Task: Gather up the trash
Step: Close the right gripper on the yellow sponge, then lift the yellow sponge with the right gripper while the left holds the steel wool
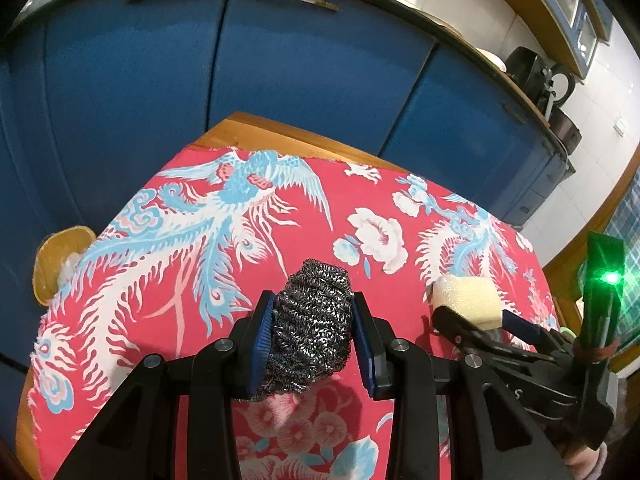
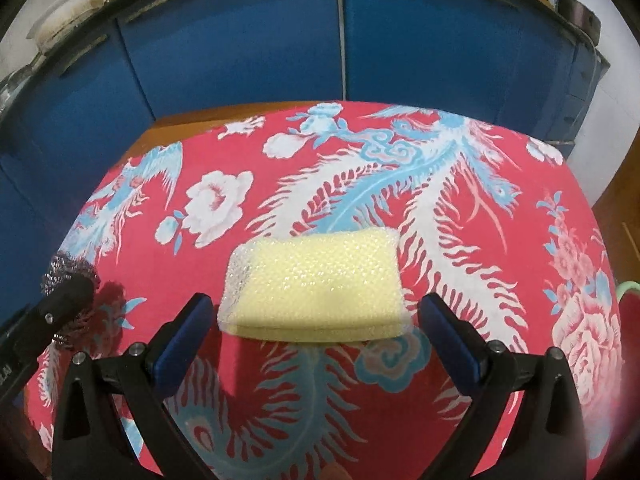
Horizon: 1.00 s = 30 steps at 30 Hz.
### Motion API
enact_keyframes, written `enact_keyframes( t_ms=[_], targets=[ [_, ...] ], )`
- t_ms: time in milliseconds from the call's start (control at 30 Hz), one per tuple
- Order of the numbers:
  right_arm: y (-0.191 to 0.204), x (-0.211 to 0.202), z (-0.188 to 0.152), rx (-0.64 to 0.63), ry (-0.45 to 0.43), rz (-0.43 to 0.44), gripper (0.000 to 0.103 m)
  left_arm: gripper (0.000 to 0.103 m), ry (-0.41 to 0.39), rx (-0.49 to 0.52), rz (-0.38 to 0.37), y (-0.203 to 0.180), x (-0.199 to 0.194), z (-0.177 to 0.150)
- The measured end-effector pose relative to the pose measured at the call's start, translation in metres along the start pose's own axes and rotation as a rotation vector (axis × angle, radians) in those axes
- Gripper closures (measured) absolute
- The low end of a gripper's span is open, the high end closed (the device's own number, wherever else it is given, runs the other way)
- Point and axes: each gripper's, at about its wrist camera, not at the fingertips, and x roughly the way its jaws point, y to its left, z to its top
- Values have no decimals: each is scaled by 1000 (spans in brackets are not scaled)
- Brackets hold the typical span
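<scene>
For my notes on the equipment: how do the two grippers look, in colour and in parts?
The left gripper and the right gripper both have black angular plastic bodies, silver round screws and blue ribbed pads on the fingers. The left wrist view shows a green light on the right gripper's body.

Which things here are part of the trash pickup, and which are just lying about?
For the job:
- steel wool scrubber, clamped in the left gripper
- yellow sponge, between the open fingers of the right gripper

Just there:
- red phoenix tablecloth
- blue cabinets
- white bowl on the counter
</scene>
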Motion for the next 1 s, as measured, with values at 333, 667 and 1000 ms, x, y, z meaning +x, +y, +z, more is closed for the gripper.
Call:
enact_keyframes(
  t_ms=[333, 667, 1000],
  targets=[
    [-9, -8, -1, 19, -20, 15, 25, 65, 13, 17, -8, -4, 4, -1],
    [-29, -34, -9, 40, -56, 44, 52, 65, 12, 46, -38, -20, -2, -5],
    [-33, -27, -9, 128, -15, 96, 26, 65, 9, 57, -50, -26, -6, -7]
  ],
)
